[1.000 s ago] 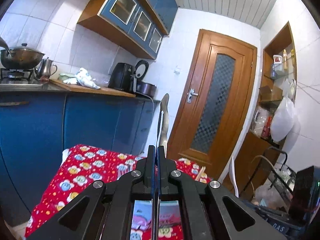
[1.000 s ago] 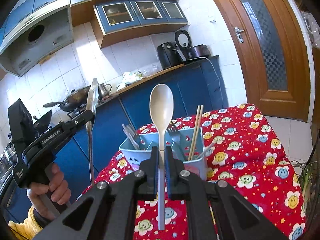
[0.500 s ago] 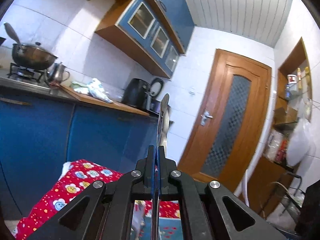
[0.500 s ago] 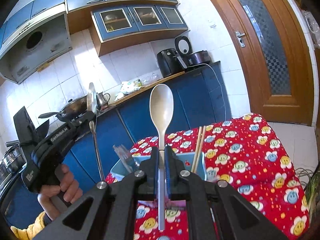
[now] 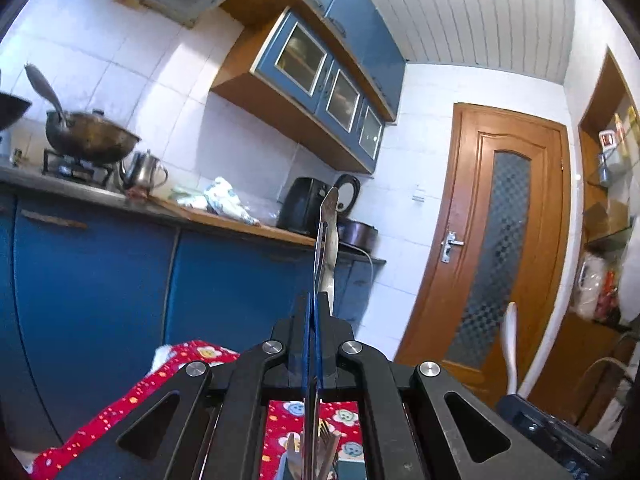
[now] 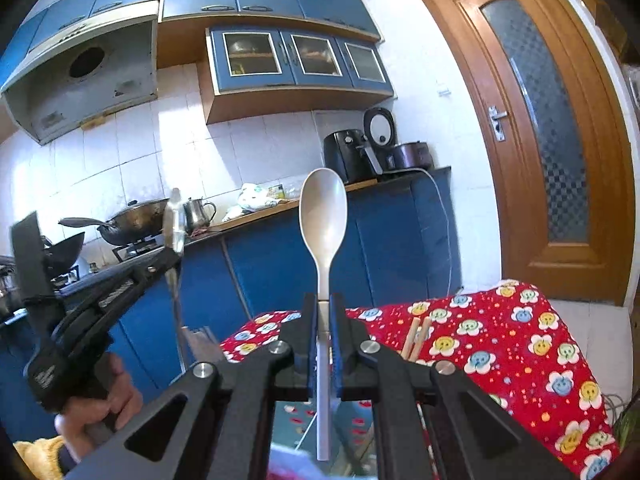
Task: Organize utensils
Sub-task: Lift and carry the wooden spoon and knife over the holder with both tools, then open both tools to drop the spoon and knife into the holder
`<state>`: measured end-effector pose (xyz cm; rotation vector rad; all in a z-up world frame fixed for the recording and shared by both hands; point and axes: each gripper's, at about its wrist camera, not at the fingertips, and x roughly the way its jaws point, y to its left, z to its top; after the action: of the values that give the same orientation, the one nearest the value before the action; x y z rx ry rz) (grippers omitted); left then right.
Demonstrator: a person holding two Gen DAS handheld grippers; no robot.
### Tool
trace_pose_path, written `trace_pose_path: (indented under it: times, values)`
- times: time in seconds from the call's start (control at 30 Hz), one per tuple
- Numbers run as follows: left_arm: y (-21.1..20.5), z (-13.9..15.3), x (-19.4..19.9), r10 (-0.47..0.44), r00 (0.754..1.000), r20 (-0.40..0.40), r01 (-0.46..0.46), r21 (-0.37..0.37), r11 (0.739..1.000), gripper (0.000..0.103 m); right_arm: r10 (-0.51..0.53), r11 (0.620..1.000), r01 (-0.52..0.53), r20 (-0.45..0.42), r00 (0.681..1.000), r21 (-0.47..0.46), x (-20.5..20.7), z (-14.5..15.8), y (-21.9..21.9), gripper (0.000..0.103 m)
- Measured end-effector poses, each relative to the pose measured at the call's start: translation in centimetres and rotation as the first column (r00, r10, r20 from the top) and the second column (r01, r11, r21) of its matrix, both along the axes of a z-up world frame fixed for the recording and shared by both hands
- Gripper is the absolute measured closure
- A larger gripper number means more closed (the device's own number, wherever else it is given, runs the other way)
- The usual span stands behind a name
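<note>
Beige spoon [image 6: 323,216] stands upright, bowl up at 12 o'clock, handle clamped in the right gripper [image 6: 324,320]. Left gripper [image 5: 316,312] is clenched on a thin metal utensil [image 5: 328,232], seen edge-on, blade or handle I cannot tell; in the right view the same piece shows at 9 o'clock [image 6: 175,220], blurred. Holder below with forks [image 5: 326,436] is only glimpsed between the arms.

Risks, as judged: both grips sit low on long handles, so either piece could pivot or slip on lowering; the two grippers are near each other over the same holder and could knock; chopsticks [image 6: 416,336] at 3 o'clock of the spoon handle could get bumped.

Surface: table under a red smiley-flower cloth [image 6: 520,344]. Room: blue cabinets, white tile, wok [image 5: 88,140] on a stove at 9 o'clock, kettle [image 5: 144,172], air fryer [image 6: 348,156], wooden door [image 5: 500,240] at 3 o'clock.
</note>
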<state>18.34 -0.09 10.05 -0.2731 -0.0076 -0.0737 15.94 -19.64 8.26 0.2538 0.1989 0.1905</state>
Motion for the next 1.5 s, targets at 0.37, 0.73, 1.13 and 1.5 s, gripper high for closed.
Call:
trace_pose_path:
  times: [0.37, 0.73, 1.13, 1.5]
  values:
    - [-1.1, -2.1, -1.0, 0.019, 0.999, -0.036, -0.017, 0.065, 0.998, 0.101, 0.008, 1.0, -0.008, -0.079, 0.997, 0.009, 1.0, -2.8, -0.2, 0.095]
    - [-1.1, -3.0, -2.1, -0.027, 0.992, -0.125, 0.036, 0.071, 0.997, 0.101, 0.011, 0.998, -0.02, -0.151, 0.988, -0.052, 0.0, -3.0, 0.8, 0.095]
    - [-1.4, -3.2, -3.2, -0.105, 0.971, -0.213, 0.126, 0.087, 0.988, 0.096, -0.008, 0.998, -0.002, -0.175, 0.985, -0.057, -0.7, -2.8, 1.2, 0.095]
    - [-1.0, -1.8, -5.2, -0.132, 0.956, -0.263, 0.164, 0.101, 0.981, 0.086, 0.025, 0.999, -0.02, -0.153, 0.988, 0.034, -2.3, -1.8, 0.6, 0.066]
